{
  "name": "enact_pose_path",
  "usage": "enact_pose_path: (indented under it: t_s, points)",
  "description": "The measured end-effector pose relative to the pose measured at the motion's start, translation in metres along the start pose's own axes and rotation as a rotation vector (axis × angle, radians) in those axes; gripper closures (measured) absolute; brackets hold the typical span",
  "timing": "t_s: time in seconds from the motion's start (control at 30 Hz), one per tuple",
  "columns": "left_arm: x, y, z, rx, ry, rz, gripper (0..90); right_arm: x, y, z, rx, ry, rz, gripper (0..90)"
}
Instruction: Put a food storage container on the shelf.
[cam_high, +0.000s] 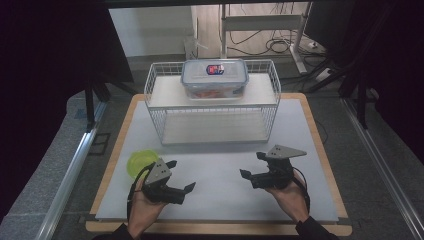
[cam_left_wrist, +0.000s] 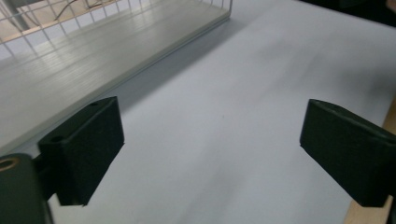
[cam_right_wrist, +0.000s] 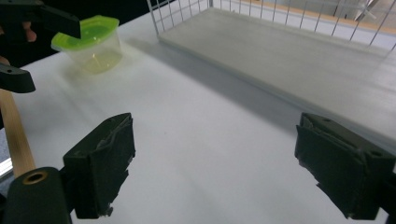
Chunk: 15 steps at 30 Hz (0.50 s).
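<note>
- Left claw (cam_high: 181, 176) hovers with jaws apart and nothing between them, near the desk's (cam_high: 220, 170) front-left edge.
- Right claw (cam_high: 253, 164) hovers likewise, jaws apart; bare desk lies between the two.
- Green-lidded cup (cam_high: 138, 162) stands upright just beside the left claw, by the left edge.
- The wire rack (cam_high: 212, 102) bounds the far side.

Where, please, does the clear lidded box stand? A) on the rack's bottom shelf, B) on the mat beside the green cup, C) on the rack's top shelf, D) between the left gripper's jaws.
C: the box sits on the top shelf of the wire rack, at its rear.
</note>
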<state>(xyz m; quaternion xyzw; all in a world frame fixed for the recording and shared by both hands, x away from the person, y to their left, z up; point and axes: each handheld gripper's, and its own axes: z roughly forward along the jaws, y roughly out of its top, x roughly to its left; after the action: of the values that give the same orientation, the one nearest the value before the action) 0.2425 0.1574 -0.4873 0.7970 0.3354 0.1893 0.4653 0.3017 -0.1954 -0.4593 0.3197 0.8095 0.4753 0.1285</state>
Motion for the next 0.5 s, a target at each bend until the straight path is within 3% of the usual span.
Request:
enact_pose_path:
  t_s: [0.13,0.33,0.5]
  points:
    - [-0.004,-0.01,0.003,0.027,-0.047,-0.017,0.6,0.005,-0.014,0.002,0.012,-0.008,0.006,8.3]
    - [-0.013,-0.018,0.012,0.084,-0.041,0.044,0.4,0.009,-0.029,0.005,0.063,-0.002,0.026,7.0]
    - [-0.01,-0.02,0.016,0.102,-0.046,0.028,0.1,0.008,-0.034,0.009,0.089,-0.006,0.016,7.2]
